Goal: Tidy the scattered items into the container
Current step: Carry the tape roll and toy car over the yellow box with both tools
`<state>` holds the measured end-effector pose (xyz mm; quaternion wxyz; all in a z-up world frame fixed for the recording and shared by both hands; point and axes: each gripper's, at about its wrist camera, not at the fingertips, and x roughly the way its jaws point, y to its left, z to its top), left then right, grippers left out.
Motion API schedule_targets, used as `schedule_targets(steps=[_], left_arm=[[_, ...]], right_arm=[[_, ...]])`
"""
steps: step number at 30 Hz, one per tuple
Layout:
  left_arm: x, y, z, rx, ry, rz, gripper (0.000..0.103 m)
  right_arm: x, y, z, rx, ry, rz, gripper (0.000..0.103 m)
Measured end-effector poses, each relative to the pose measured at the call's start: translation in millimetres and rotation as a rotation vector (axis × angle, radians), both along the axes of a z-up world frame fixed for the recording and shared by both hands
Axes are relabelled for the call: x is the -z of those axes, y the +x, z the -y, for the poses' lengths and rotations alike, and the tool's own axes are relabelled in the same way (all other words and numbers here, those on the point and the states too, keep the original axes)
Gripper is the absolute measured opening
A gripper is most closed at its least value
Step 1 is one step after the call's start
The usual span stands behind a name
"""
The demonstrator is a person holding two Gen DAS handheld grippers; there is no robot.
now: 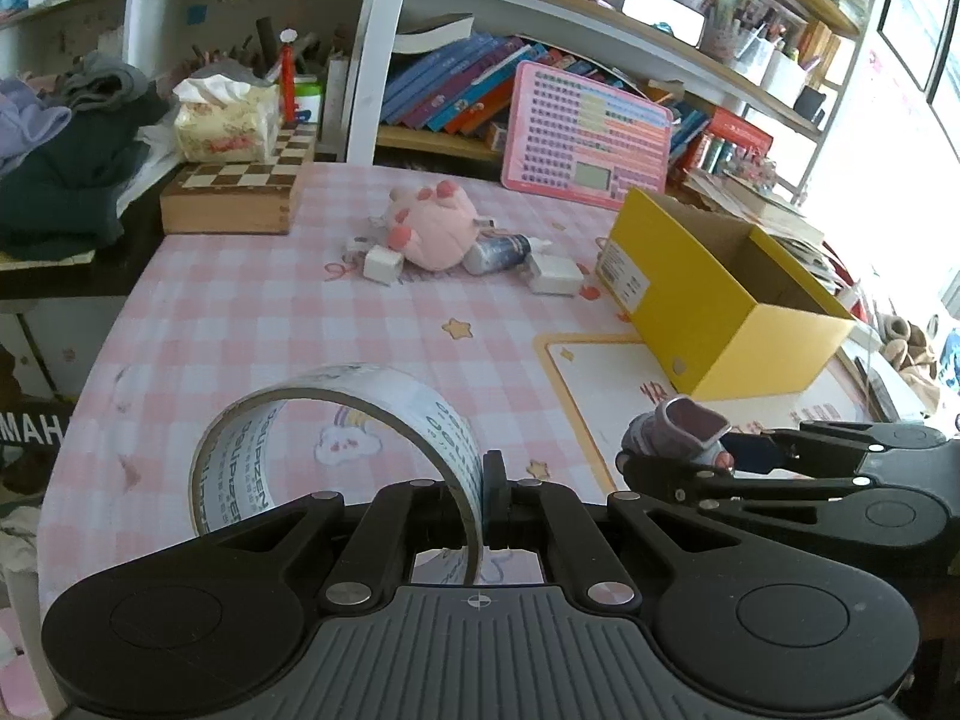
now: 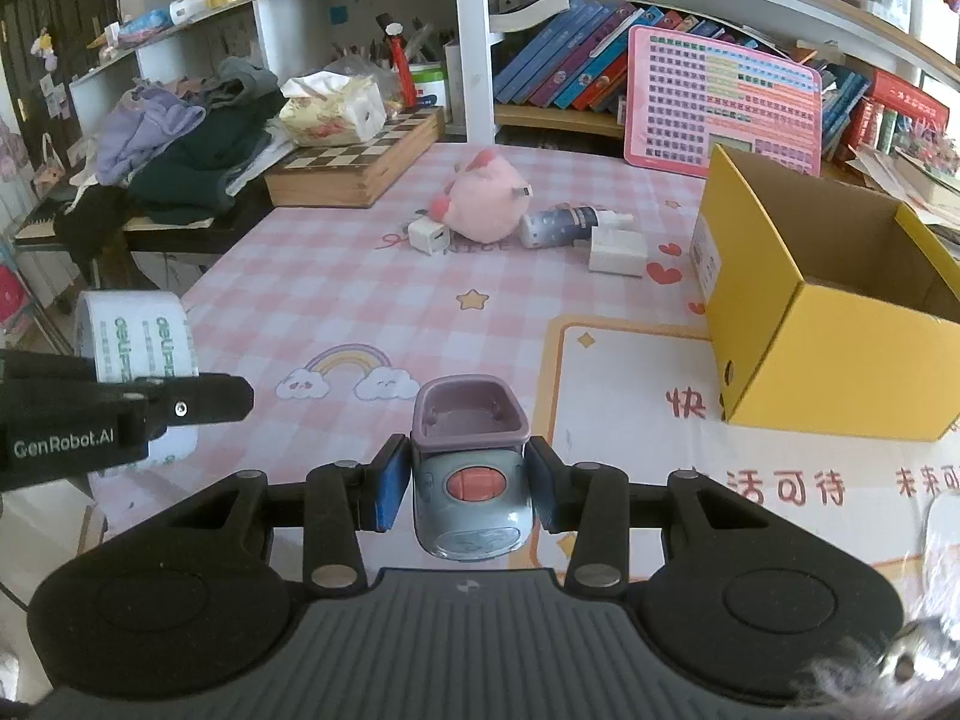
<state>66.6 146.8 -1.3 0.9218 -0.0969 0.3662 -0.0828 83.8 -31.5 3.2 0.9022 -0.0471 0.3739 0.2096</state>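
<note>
My left gripper is shut on the wall of a clear tape roll with green print, held above the pink checked tablecloth. That roll and the left gripper also show at the left of the right wrist view. My right gripper is shut on a small grey and purple toy with a red button; it appears at the right of the left wrist view too, as the toy. An open yellow cardboard box stands at the right, also seen as the box.
At the back of the table lie a pink plush, a white cube charger, a small bottle and a white block. A chessboard box with a tissue pack sits back left. A pink chart board leans against bookshelves.
</note>
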Motion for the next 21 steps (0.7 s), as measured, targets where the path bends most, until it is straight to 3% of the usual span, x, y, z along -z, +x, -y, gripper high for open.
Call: schedule_targets(steps=[21], left_arm=[[-5, -49, 20, 0.071, 0.006, 0.01, 0.003]], right_arm=[[-7, -60, 16, 0.031, 0.002, 0.022, 0.039]])
